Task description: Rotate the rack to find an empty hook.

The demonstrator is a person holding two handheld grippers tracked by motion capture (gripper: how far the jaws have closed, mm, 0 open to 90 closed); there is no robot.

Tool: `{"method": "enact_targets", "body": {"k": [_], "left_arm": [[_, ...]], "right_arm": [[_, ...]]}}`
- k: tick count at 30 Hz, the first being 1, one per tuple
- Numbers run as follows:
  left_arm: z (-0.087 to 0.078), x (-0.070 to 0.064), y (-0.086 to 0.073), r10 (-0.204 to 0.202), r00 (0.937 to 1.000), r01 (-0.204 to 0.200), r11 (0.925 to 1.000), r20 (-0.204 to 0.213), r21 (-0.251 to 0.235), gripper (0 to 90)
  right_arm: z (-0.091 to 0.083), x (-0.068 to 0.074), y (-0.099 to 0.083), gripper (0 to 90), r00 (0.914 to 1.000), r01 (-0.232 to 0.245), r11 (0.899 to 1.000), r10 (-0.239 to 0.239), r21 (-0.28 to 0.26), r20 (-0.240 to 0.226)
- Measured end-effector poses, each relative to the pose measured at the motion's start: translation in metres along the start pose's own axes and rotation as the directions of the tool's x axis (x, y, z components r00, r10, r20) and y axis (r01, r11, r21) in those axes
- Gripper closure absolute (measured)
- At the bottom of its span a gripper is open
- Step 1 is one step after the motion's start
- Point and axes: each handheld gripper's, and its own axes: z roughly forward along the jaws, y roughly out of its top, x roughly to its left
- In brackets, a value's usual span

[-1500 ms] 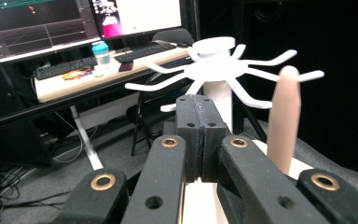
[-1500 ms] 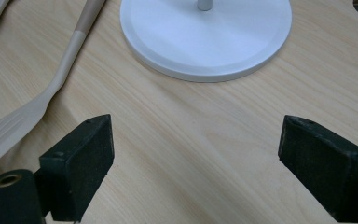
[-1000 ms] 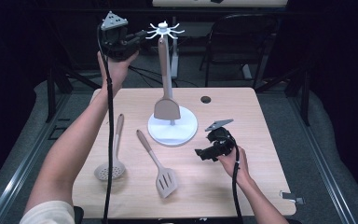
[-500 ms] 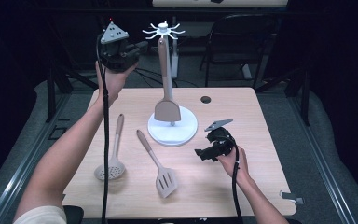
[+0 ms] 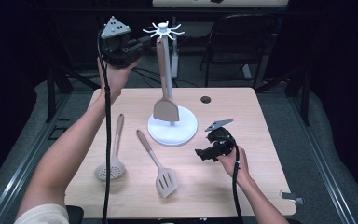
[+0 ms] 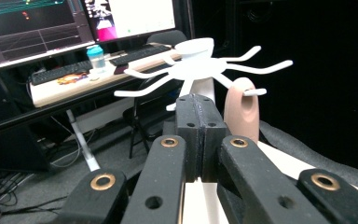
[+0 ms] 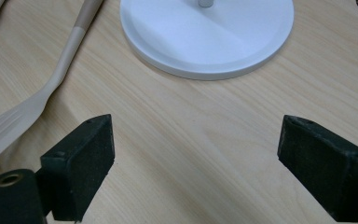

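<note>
Left tongs (image 6: 196,140) clenched on nothing, beside the hanging spatula (image 5: 166,108), whose loop sits on a prong of the rack (image 5: 163,31) at 12 o'clock on the surface (image 5: 261,186). Right tongs (image 7: 196,172) released at 4 o'clock. Risk: brushing the handle could unhook it.
</note>
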Motion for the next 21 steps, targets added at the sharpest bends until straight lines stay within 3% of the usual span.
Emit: {"method": "enact_targets", "body": {"k": [9, 15, 21], "left_arm": [[-0.005, 0.003, -0.010, -0.008, 1.0000, 0.008, 0.9999, 0.003, 0.012, 85.3], [-0.004, 0.012, -0.030, -0.029, 0.9994, 0.031, 0.9968, -0.021, 0.074, 63.1], [0.000, 0.016, -0.062, -0.074, 0.9969, 0.077, 0.9836, -0.027, 0.163, 40.6]], "right_arm": [[0.000, 0.000, 0.000, 10.3, 1.0000, 0.009, 1.000, -0.009, 0.000, -0.002], [0.000, 0.001, 0.001, 10.3, 0.9999, 0.012, 1.000, -0.012, 0.006, -0.009], [0.002, 0.003, 0.000, 10.3, 0.9999, 0.009, 1.000, -0.009, 0.006, -0.012]]}}
